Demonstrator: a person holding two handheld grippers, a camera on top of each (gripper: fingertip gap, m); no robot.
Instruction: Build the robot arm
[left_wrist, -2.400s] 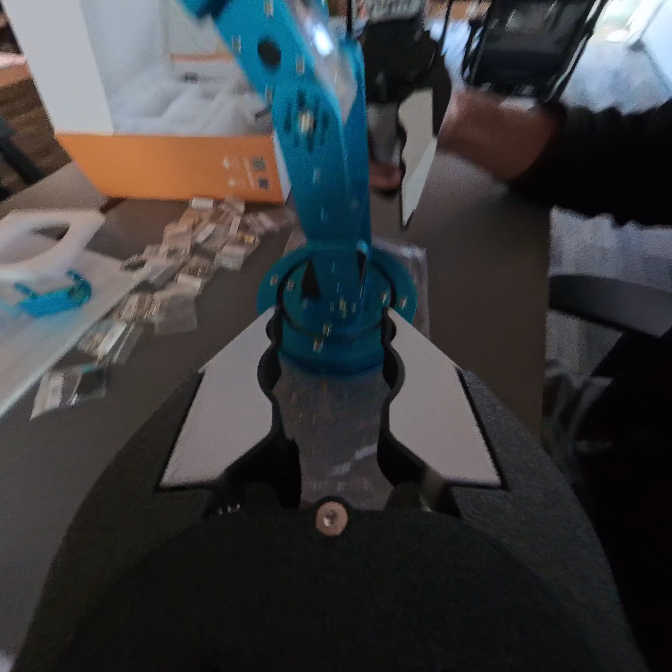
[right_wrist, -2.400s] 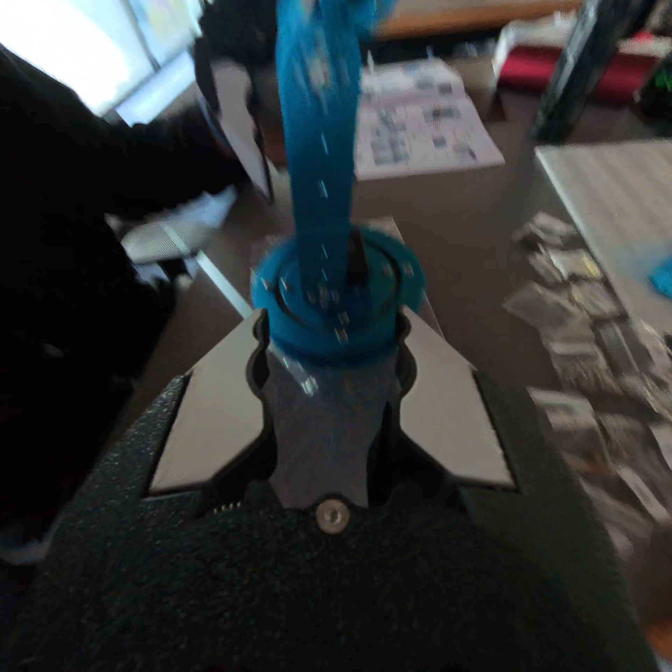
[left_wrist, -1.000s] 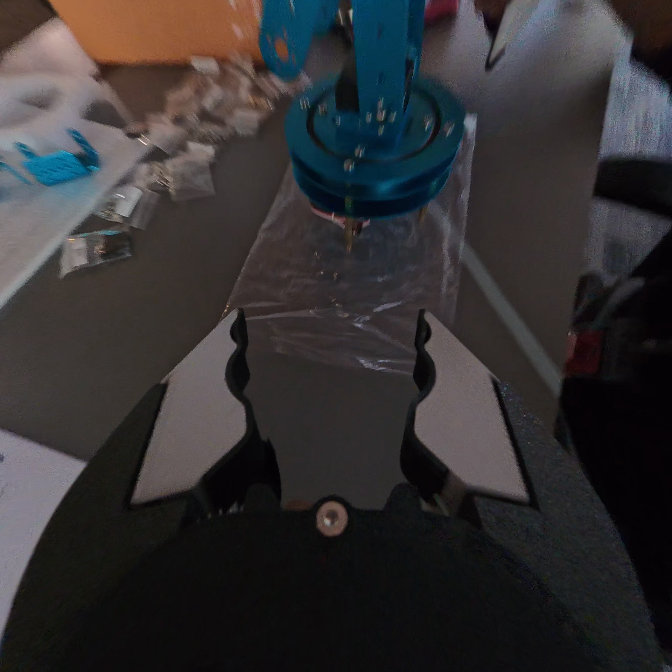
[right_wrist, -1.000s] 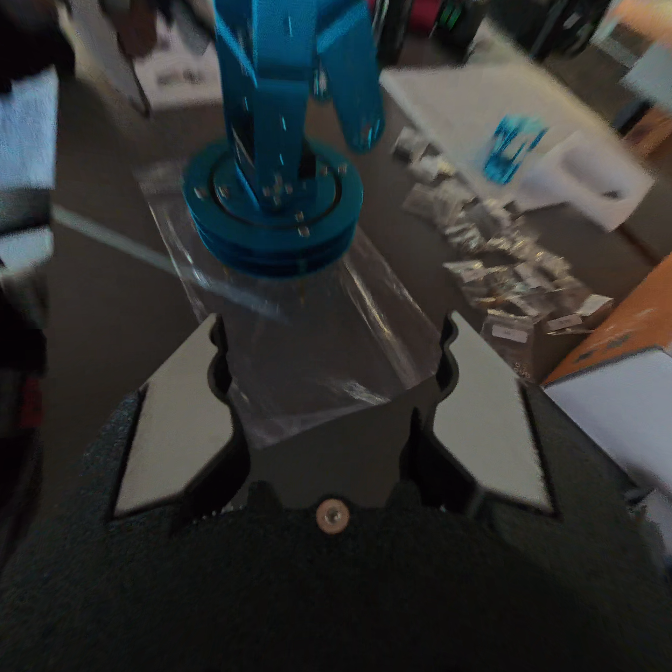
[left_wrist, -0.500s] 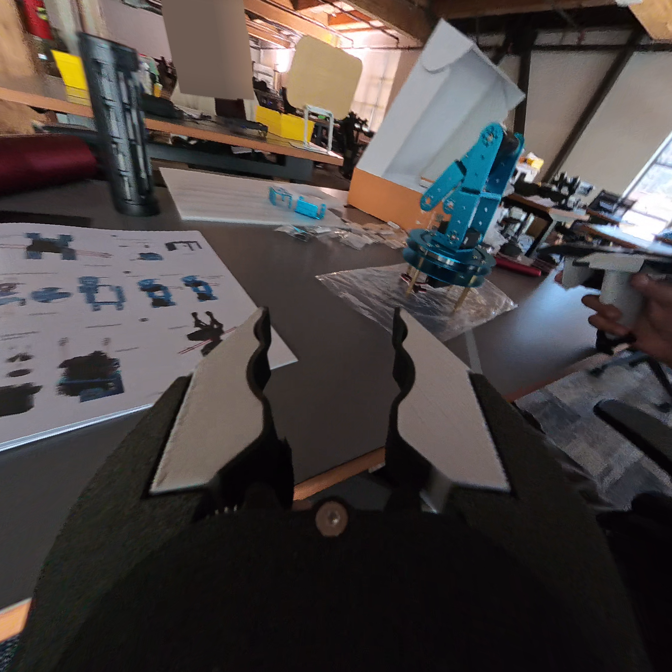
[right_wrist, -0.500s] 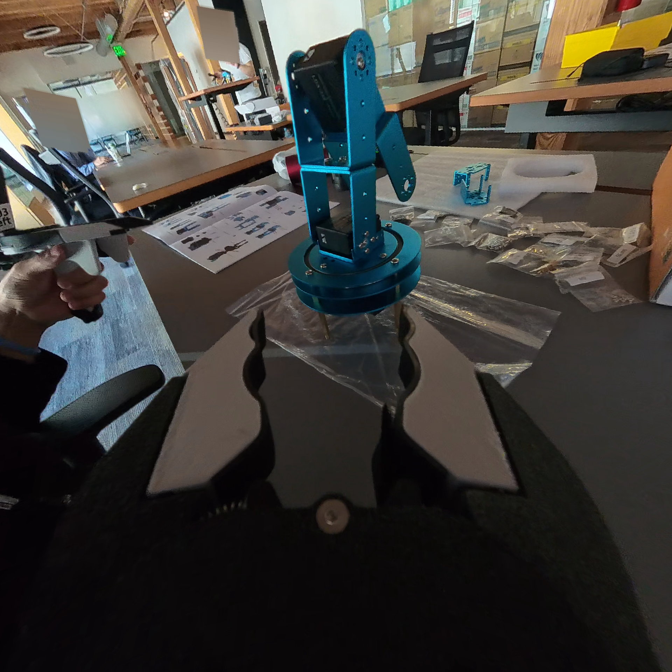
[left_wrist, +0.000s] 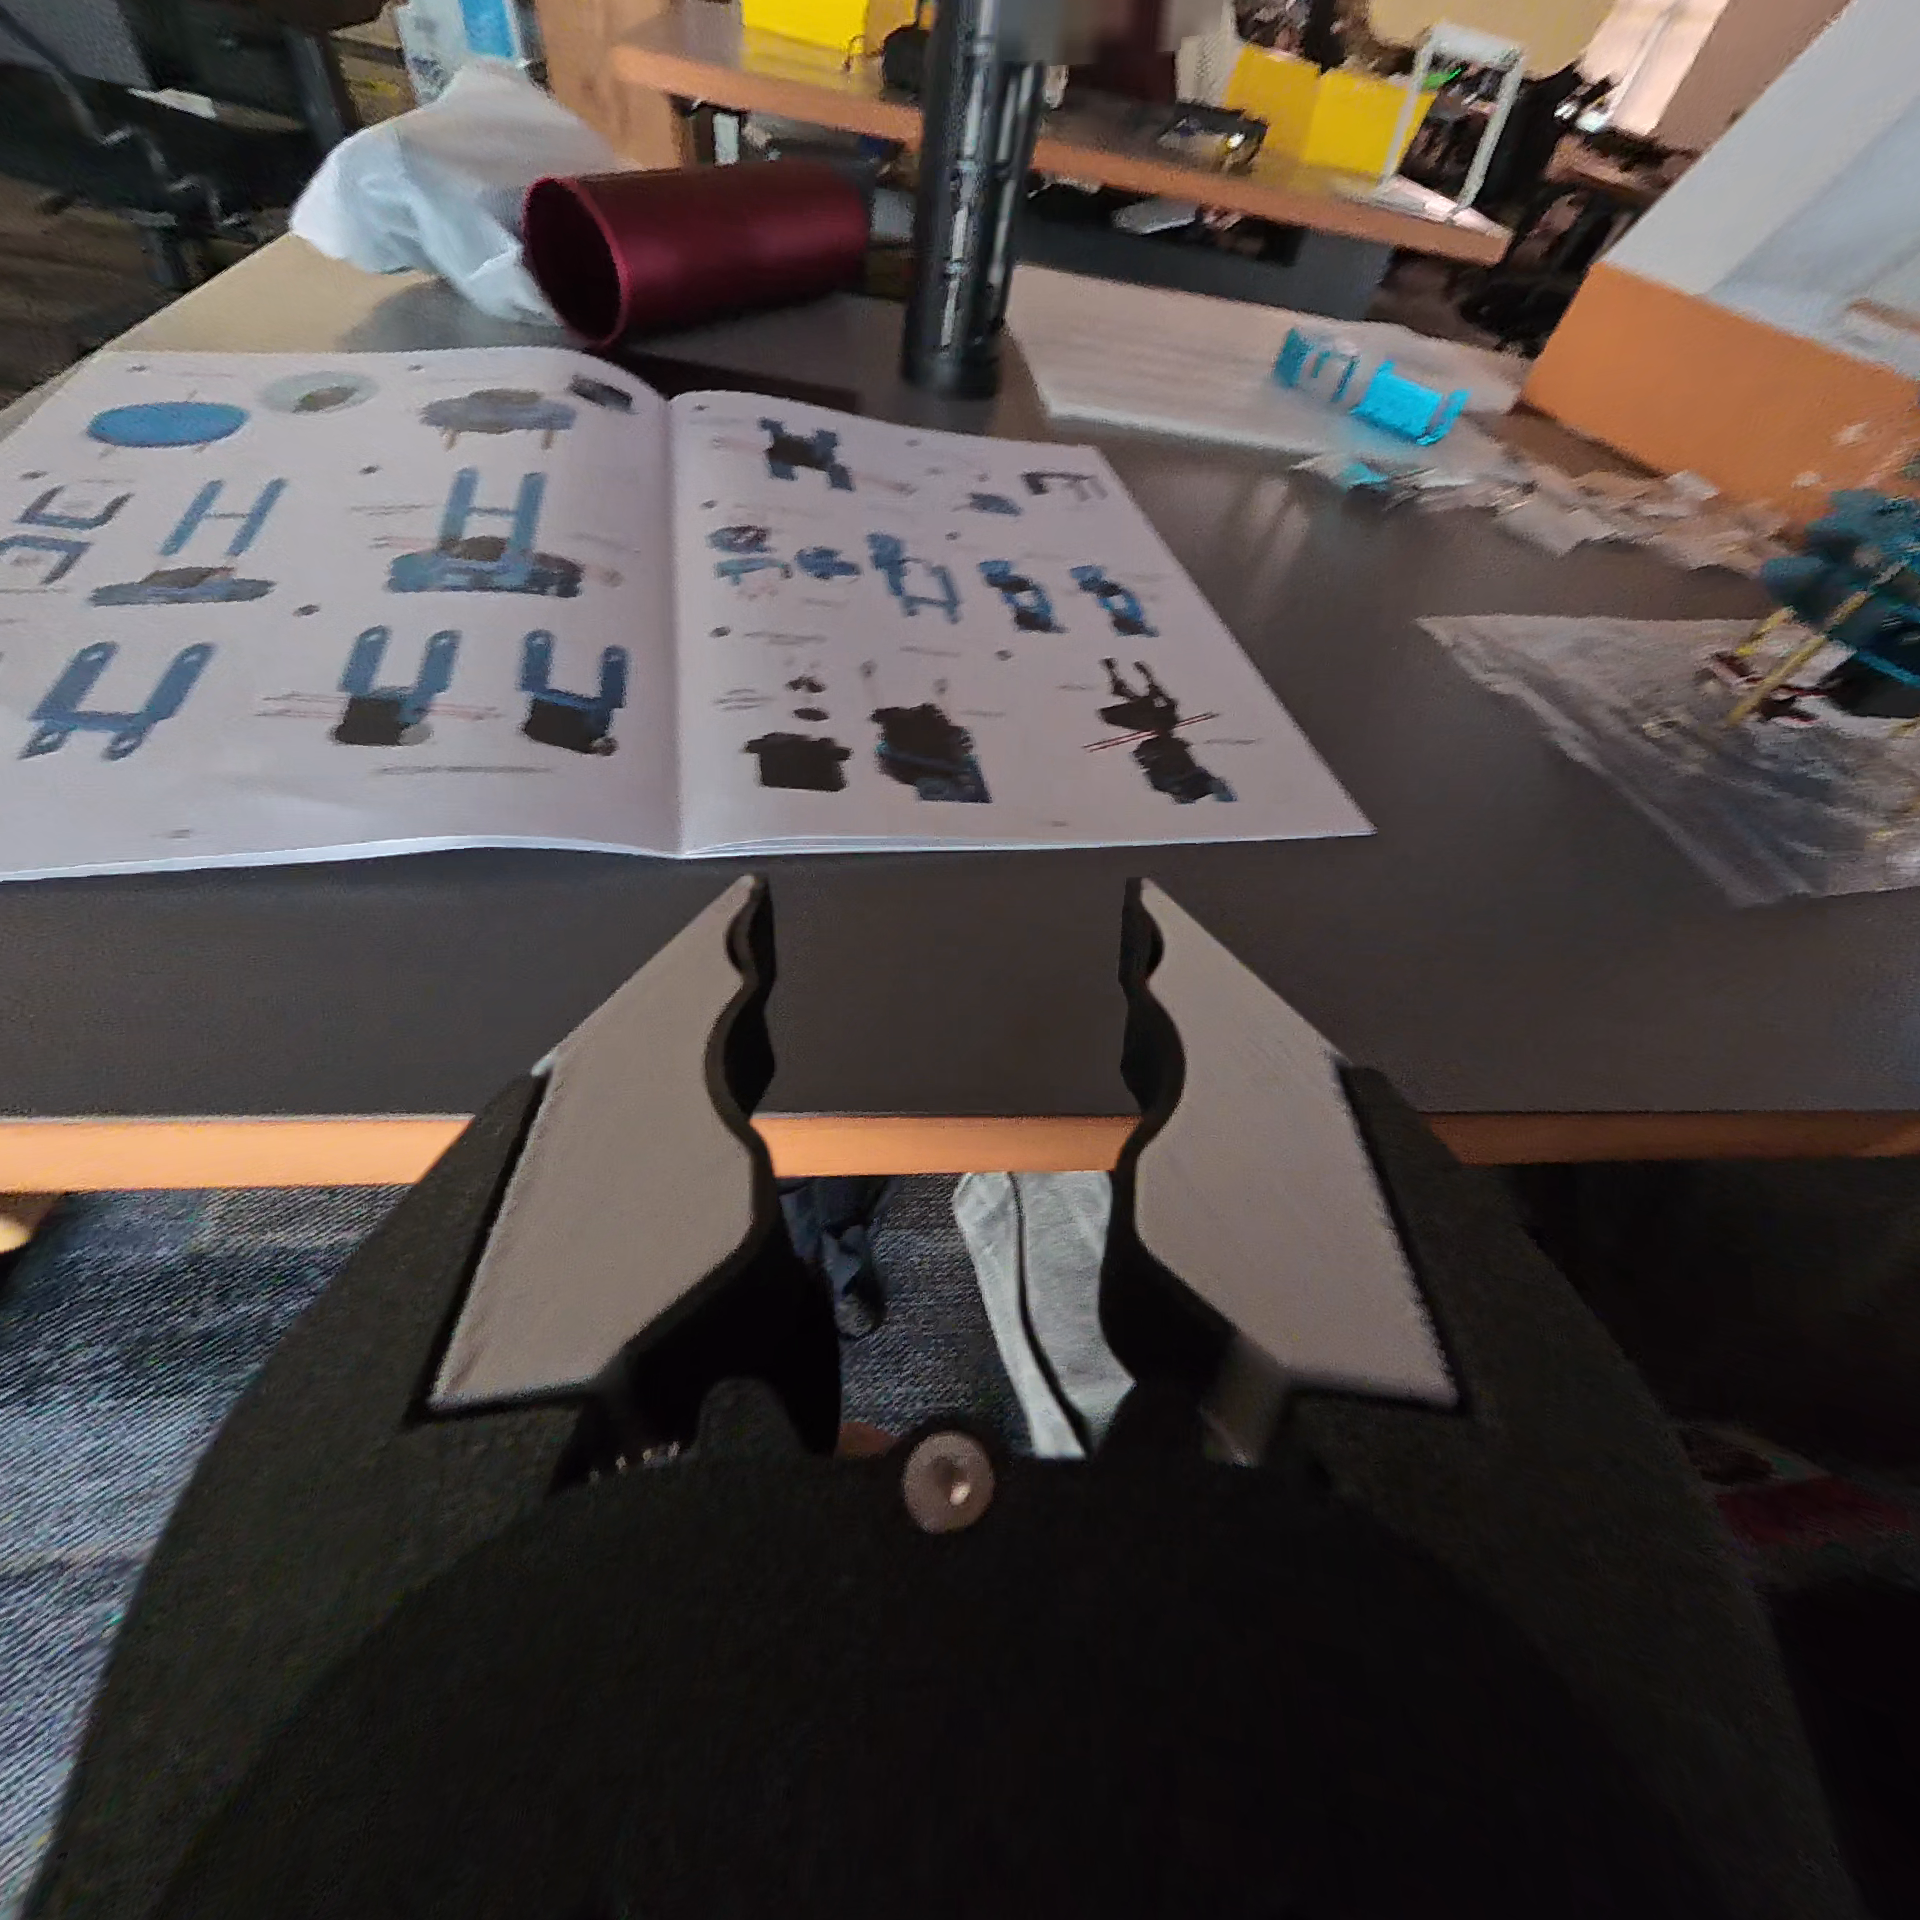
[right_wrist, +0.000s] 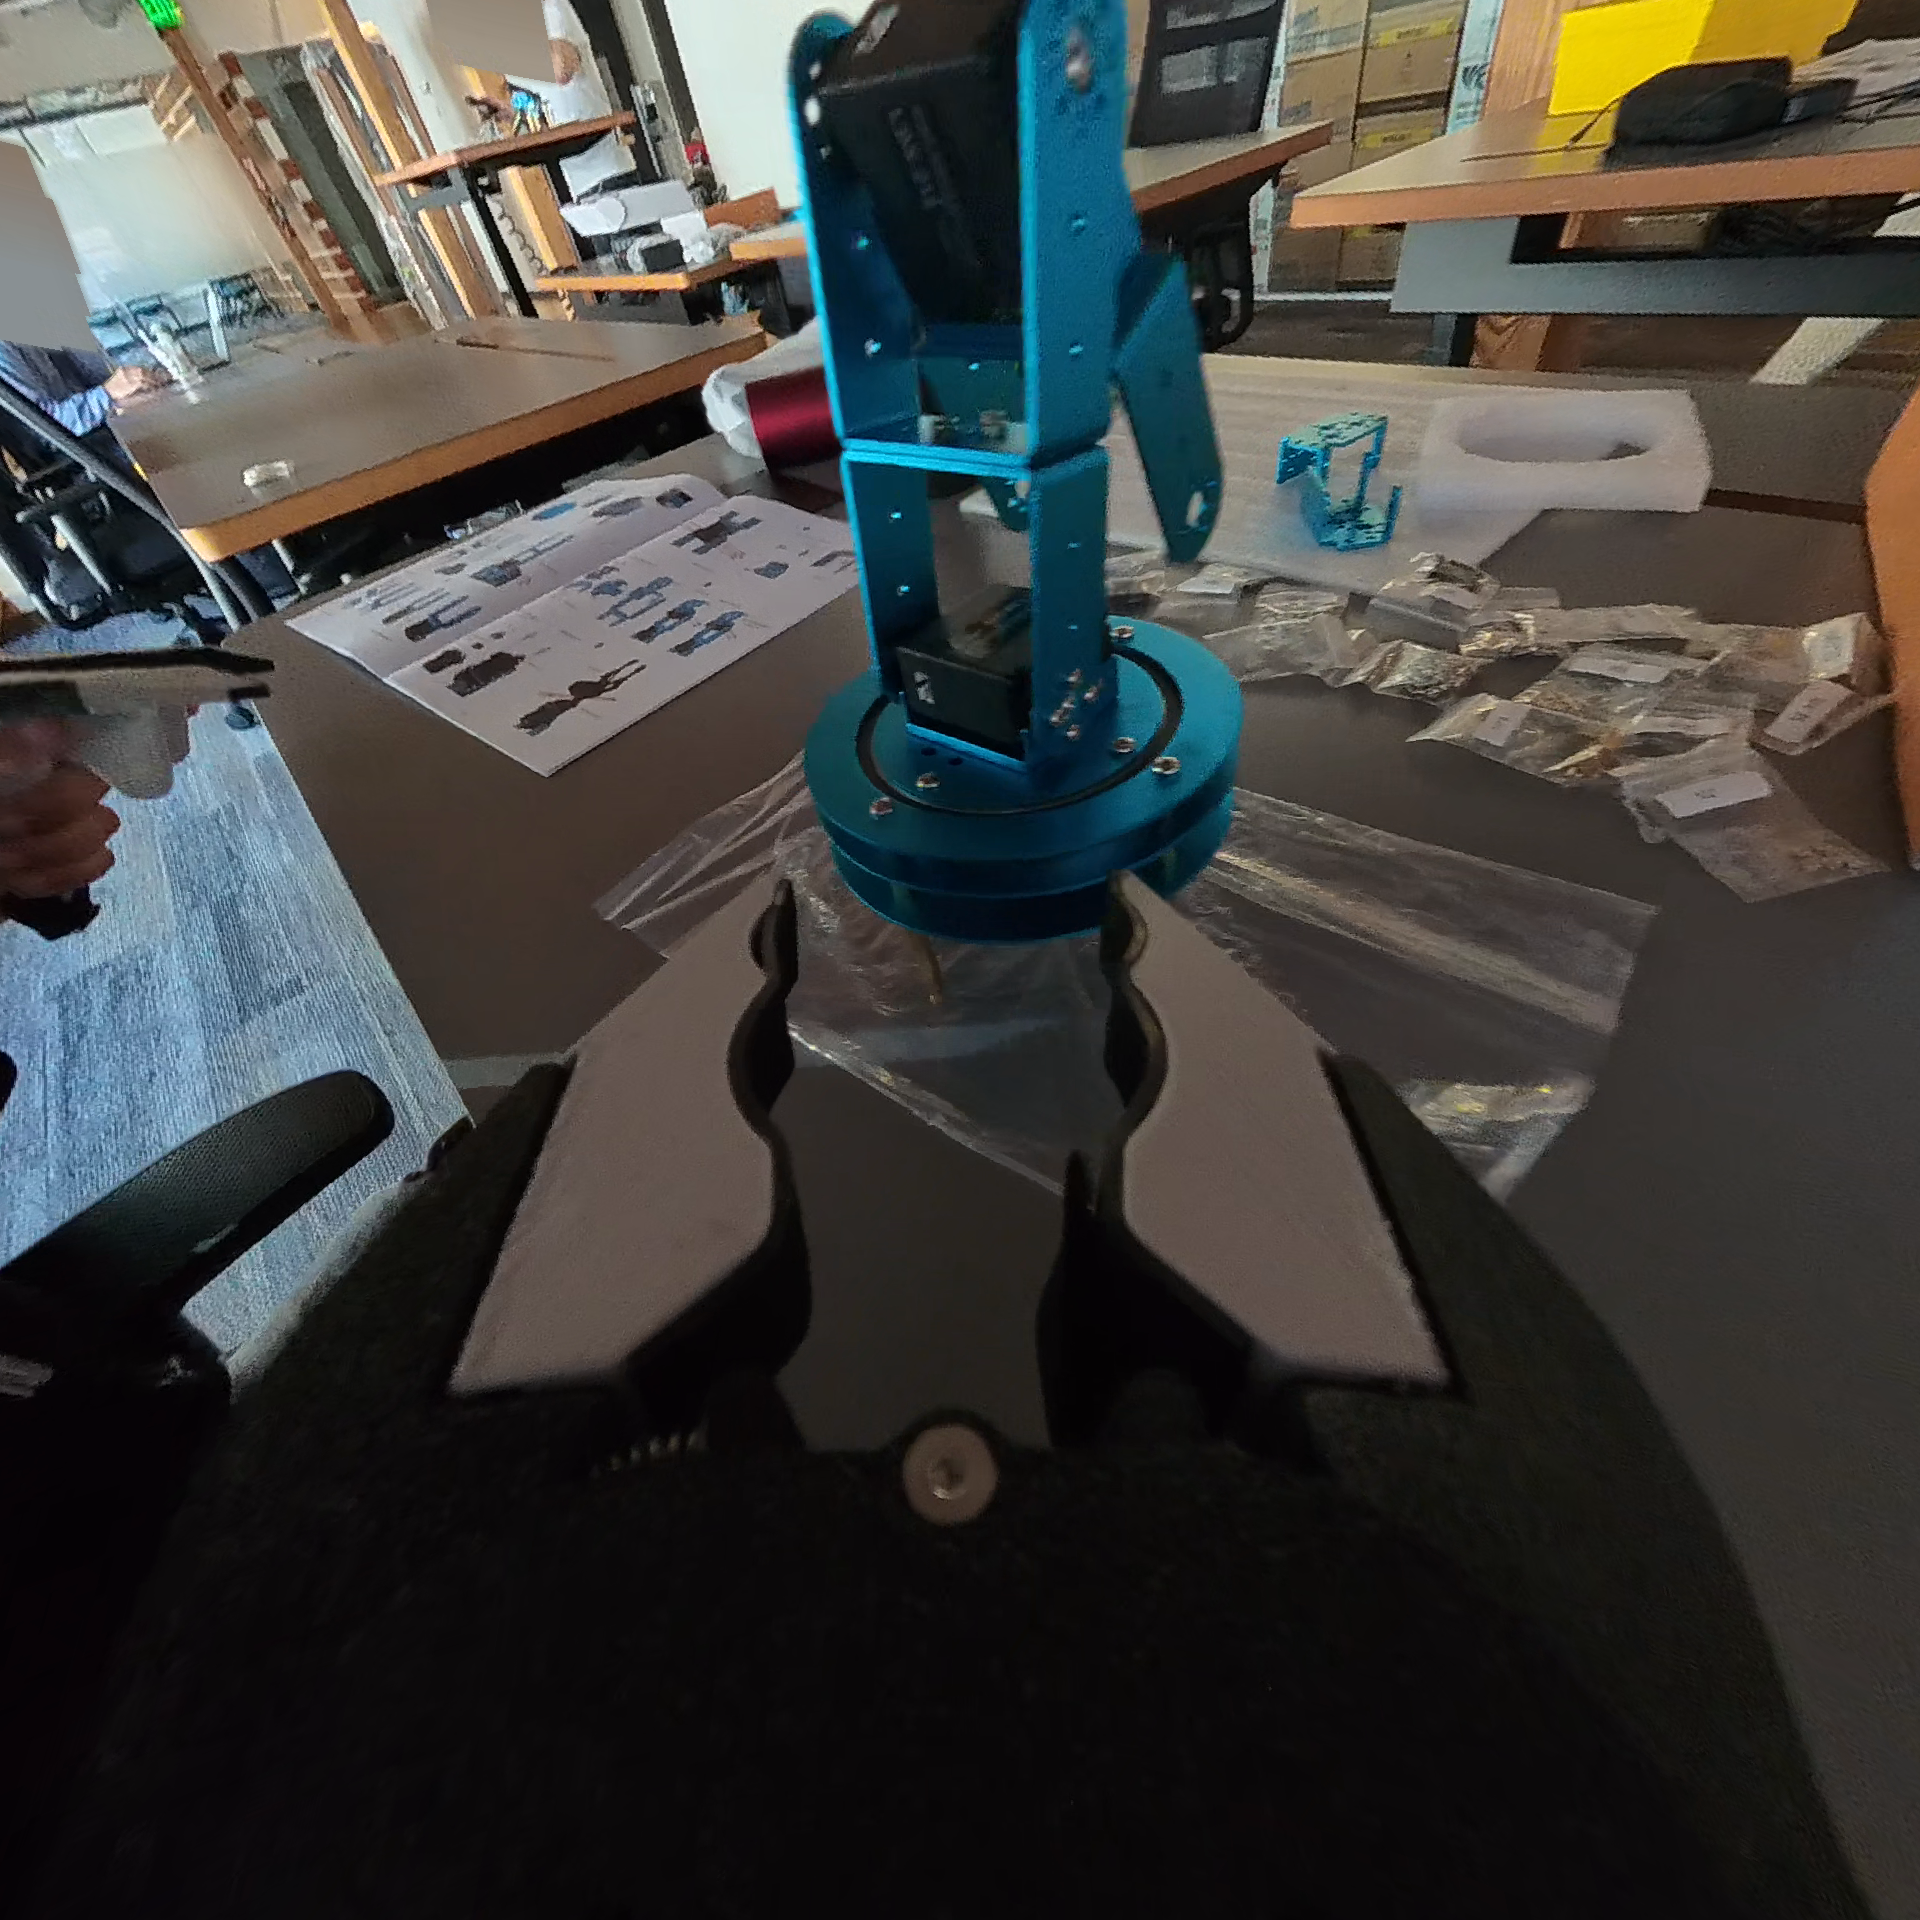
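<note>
Left gripper (left_wrist: 945, 894) spread wide, holding nothing, low in the frame before the open booklet (left_wrist: 665, 613). Right gripper (right_wrist: 945, 904) spread too, empty, just below the blue robot arm (right_wrist: 997, 582), standing mid-frame on a clear bag (right_wrist: 1403, 956), likely to keep the table (right_wrist: 499, 852) safe.

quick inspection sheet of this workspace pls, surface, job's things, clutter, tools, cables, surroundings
surface: dark grey table with an orange front edge.
job's things: blue kit arm upright on its round base, on thin legs over a clear plastic bag; open instruction booklet flat on the table.
clutter: small parts bags, loose blue bracket, white foam piece, maroon cylinder on its side, black cylinder upright, orange and white box.
tools: left tool open, empty, off the table's front edge, facing the booklet; right tool open, empty, just short of the arm's base.
cables: nothing seen.
surroundings: other desks, an office chair, grey carpet.
</note>
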